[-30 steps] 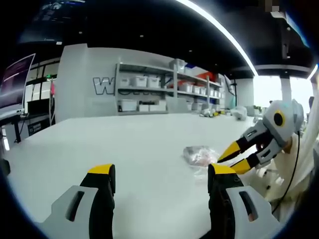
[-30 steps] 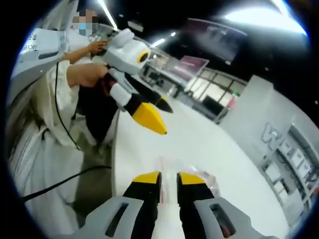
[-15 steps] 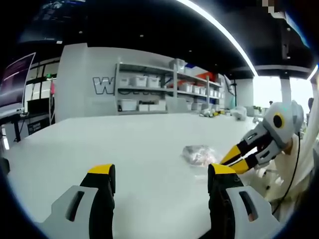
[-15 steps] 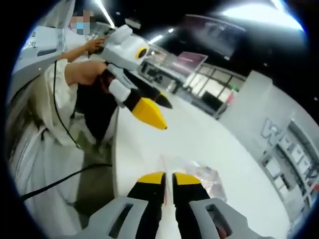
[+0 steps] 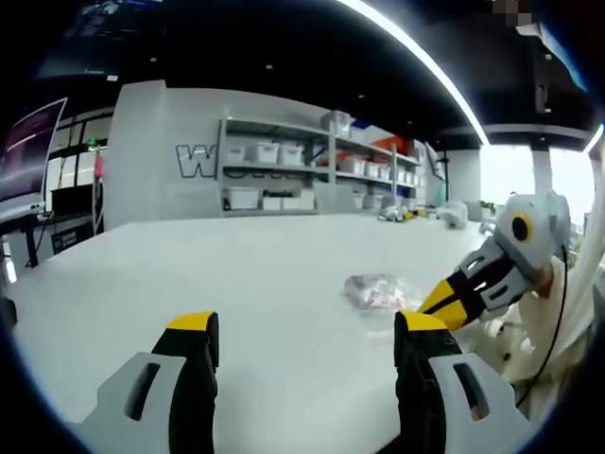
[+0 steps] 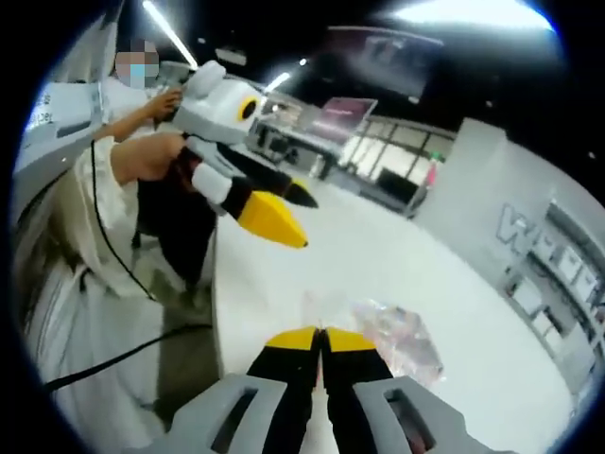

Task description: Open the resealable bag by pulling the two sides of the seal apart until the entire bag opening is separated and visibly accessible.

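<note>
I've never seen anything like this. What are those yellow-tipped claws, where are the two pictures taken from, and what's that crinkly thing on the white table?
There is no robot here: a person holds a hand tool in each hand, and each tool has two yellow-tipped fingers and its own fisheye camera looking along them. In the left gripper view, the left gripper has its fingers wide apart above the white table; the right gripper reaches in from the right. In the right gripper view, the right gripper has its fingers closed together, and the left gripper hangs above the table. The crinkly thing is a clear resealable bag lying on the table. Whether the closed fingers already pinch its edge, I cannot tell.
</note>
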The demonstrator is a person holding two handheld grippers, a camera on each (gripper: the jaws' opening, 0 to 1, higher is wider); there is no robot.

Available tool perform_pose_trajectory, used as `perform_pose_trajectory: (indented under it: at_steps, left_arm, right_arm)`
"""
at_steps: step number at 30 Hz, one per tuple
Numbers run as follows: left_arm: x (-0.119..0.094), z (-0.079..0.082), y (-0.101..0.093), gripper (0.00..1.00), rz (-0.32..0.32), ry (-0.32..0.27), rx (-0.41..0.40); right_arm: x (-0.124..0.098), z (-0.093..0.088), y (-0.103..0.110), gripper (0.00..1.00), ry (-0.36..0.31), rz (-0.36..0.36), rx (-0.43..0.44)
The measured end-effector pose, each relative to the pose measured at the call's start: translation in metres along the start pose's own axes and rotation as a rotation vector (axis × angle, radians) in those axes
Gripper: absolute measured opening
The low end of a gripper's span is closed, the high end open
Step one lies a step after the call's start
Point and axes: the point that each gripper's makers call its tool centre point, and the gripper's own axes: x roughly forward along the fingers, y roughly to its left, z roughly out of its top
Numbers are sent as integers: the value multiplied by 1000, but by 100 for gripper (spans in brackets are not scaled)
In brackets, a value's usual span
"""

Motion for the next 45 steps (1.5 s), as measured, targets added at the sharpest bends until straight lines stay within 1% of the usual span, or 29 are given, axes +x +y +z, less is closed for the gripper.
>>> perform_pose_trajectory:
  at_steps: [3, 5, 8, 9, 12, 14, 17, 19, 21, 23, 25, 27, 29, 33, 34, 36, 37, 38, 39, 44, 45]
  left_arm:
    - [2, -1, -5, 75, -13, -1, -8]
    - [4, -1, -12, 75, -38, -4, -28]
    - [7, -4, -26, 72, -89, 8, -80]
    - [8, -4, -31, 71, -106, 7, -109]
    - [9, -6, -36, 68, -139, 5, -160]
    - [9, -7, -38, 65, -147, 10, -172]
    - [9, -10, -39, 64, -150, 30, -192]
    - [9, -11, -41, 62, -158, 40, -242]
    - [10, -12, -42, 60, -169, 44, -271]
    - [11, -14, -45, 59, -174, 45, -273]
    - [12, -12, -49, 51, -191, 22, -252]
    - [13, -14, -54, 48, -217, 31, -278]
    - [15, -17, -57, 47, -229, 38, -297]
    - [19, -17, -60, 44, -252, 14, -280]
    - [20, -17, -63, 43, -265, 0, -256]
    - [20, -17, -63, 41, -261, -10, -262]
    - [20, -15, -64, 40, -272, -17, -282]
    - [20, -16, -67, 37, -293, -9, -325]
    - [20, -15, -68, 34, -300, -12, -332]
    - [25, -14, -67, 34, -303, -6, -394]
    - [25, -14, -69, 31, -309, 8, -416]
  right_arm:
    - [-1, 3, -2, 0, -31, -13, 35]
    - [-1, 4, -2, 0, -38, -16, 59]
    - [-1, 5, -4, 0, -71, -29, 123]
    - [-1, 5, -3, 0, -72, -21, 139]
    - [-1, 5, -2, 0, -74, -22, 142]
    - [-1, 5, -1, 0, -79, -21, 144]
    - [0, 6, -1, 0, -84, -18, 151]
    - [1, 7, -2, 0, -92, -20, 160]
    - [0, 8, -3, 0, -98, -22, 171]
    - [0, 9, -4, 0, -106, -28, 180]
    - [-1, 9, -6, 0, -114, -34, 190]
    - [-3, 9, -8, 0, -114, -44, 200]
    - [-5, 9, -12, 0, -122, -56, 210]
    - [-7, 12, -16, 0, -143, -69, 234]
    - [-7, 12, -17, 0, -145, -69, 248]
    - [-6, 12, -17, 0, -147, -70, 269]
    - [-6, 12, -18, 0, -150, -72, 276]
    - [-6, 12, -18, 0, -155, -74, 285]
    - [-6, 12, -18, 0, -159, -75, 294]
    - [-6, 11, -16, 0, -172, -73, 336]
    - [-5, 10, -16, 0, -175, -73, 340]
